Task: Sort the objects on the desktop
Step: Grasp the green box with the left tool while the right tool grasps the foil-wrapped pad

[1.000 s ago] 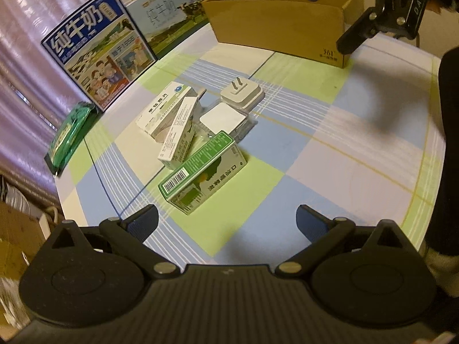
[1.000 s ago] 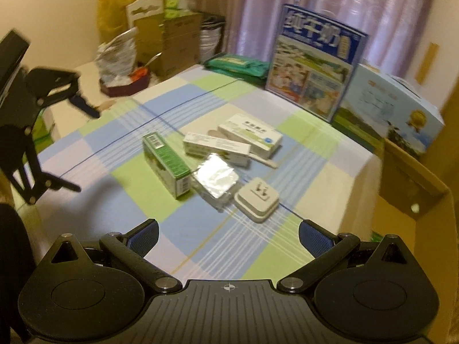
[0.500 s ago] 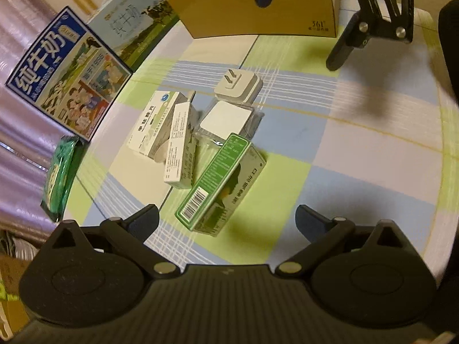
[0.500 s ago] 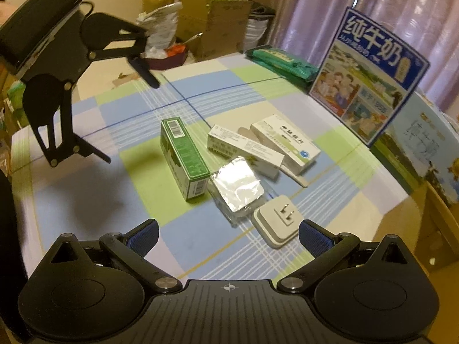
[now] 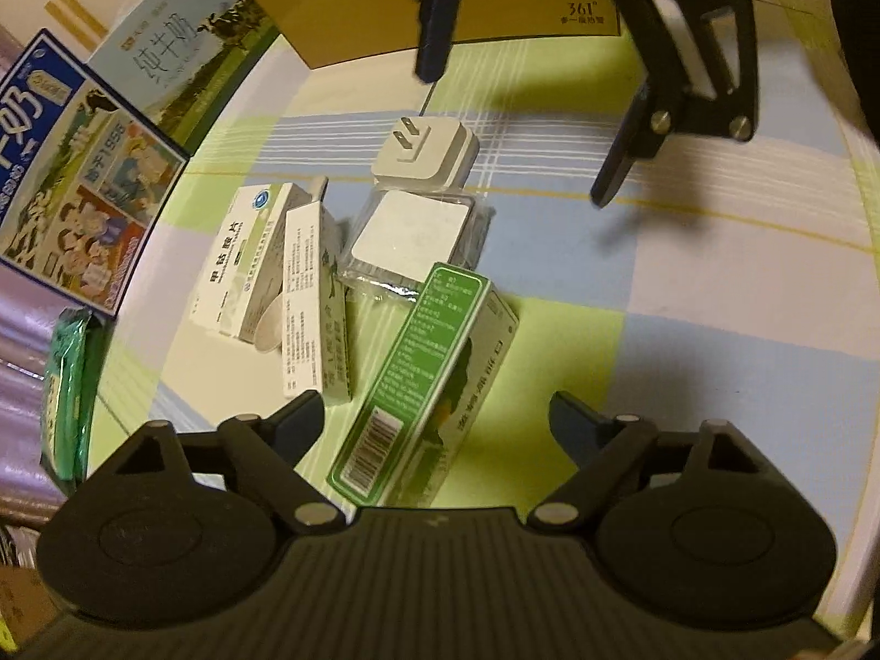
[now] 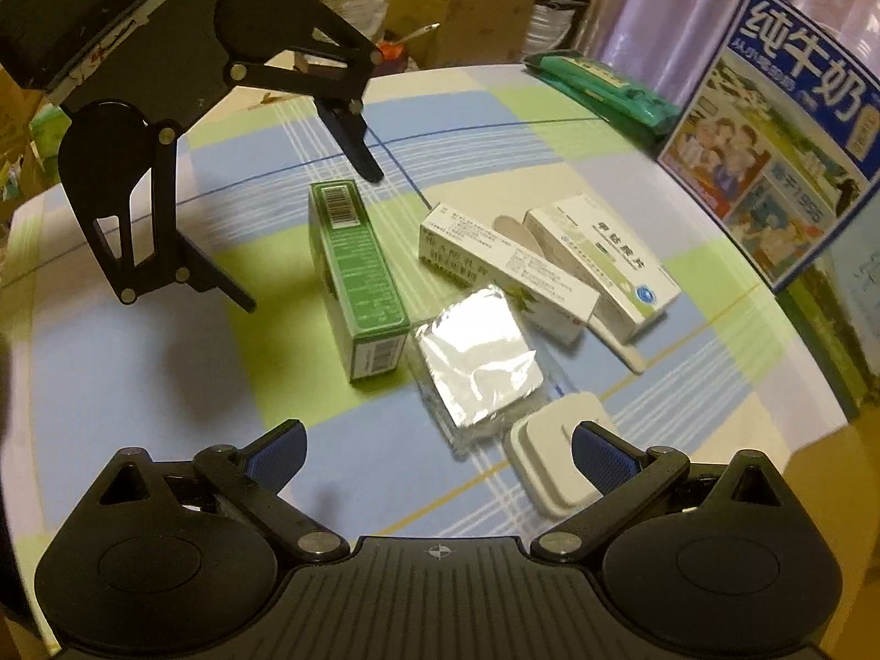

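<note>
The left gripper (image 6: 308, 236) hangs with its jaws wide apart over the green box (image 6: 357, 280) lying on the checked table (image 6: 137, 385), and the right gripper (image 6: 437, 454), jaws apart too, hangs over the white plug (image 6: 555, 459).

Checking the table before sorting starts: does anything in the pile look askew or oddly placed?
Yes. A pale flat stick is wedged under the larger white medicine box, which rests tilted on it, not flat. The narrow white carton leans against that box. Nothing looks spilled or damaged.
</note>
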### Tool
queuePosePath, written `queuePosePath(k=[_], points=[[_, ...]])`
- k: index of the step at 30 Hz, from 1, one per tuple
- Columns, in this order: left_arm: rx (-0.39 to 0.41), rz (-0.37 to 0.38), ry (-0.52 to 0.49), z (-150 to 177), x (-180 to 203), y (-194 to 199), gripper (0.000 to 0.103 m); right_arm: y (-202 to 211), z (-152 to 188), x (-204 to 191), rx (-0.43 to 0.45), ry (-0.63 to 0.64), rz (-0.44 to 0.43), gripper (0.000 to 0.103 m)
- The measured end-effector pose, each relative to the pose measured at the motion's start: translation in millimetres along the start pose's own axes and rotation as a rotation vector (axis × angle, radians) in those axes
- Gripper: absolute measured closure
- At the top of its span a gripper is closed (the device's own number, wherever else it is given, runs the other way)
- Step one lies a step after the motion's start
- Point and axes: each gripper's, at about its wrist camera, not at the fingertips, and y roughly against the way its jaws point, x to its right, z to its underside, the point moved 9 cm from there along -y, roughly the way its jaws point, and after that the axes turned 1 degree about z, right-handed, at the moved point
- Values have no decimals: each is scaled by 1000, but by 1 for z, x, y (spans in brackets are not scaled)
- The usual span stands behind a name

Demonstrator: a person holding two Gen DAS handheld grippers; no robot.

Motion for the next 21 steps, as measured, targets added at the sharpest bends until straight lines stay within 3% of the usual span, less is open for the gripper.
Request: queuePosePath(k=[13,18,21], points=[[-2,47,44,5,-6,-23,44,-48,-6,5,-14,155,7,4],[-5,51,67,7,-9,-21,61,-60,-10,12,-12,148,20,10],[-4,64,97,10,-12,-18,65,-66,-12,15,-18,148,24,13]])
